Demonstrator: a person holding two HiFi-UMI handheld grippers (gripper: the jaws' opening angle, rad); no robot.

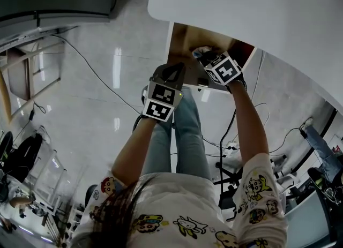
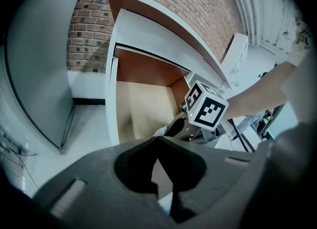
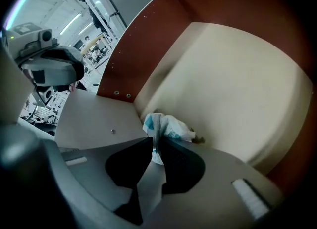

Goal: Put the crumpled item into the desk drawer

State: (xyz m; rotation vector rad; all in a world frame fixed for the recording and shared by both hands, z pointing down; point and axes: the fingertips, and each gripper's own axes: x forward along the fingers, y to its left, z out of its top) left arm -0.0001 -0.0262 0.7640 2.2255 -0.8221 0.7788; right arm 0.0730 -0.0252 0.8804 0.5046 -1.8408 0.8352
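Crumpled item (image 3: 171, 126) in drawer (image 3: 237, 89), right gripper (image 3: 156, 141) fingers slightly parted around it, left gripper (image 2: 158, 141) fingers closed

Head view: steeply down, well above drawer (image 1: 185, 40). Left gripper view: near, facing in. Right gripper view: inside. All shared drawer.

office: white desk (image 1: 241, 6), floor cables (image 1: 91, 67), brick wall (image 2: 94, 30)
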